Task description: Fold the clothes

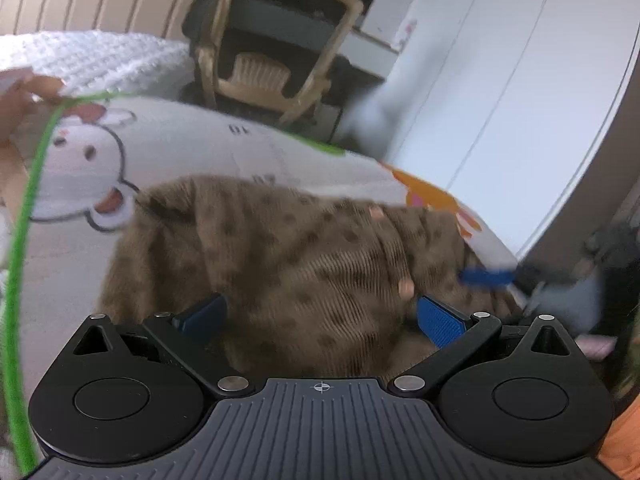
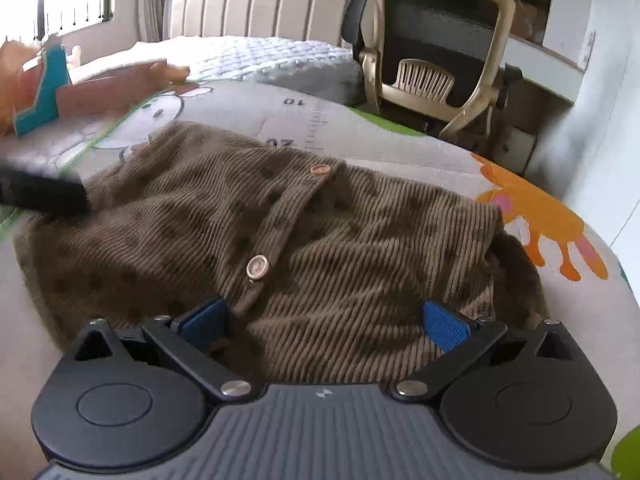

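A brown knitted cardigan (image 1: 300,264) with dark dots lies bunched on a cartoon-printed bed cover (image 1: 180,148). In the right wrist view the cardigan (image 2: 340,232) shows its button band with two pale buttons (image 2: 258,268). My left gripper (image 1: 320,316) is open just above the garment's near edge, and knit fills the wide gap between its blue pads. My right gripper (image 2: 324,320) is open over the cardigan's near hem. A blurred blue finger (image 1: 486,278) of the right gripper shows at the cardigan's right side. The left gripper appears as a dark blur (image 2: 44,196) at the garment's left edge.
A beige and black office chair (image 2: 436,52) stands beyond the bed's far right edge. A padded headboard (image 2: 260,8) and a white quilted blanket (image 2: 280,60) lie at the back. An orange plush toy (image 2: 40,88) rests far left. White cupboard doors (image 1: 500,80) rise on the right.
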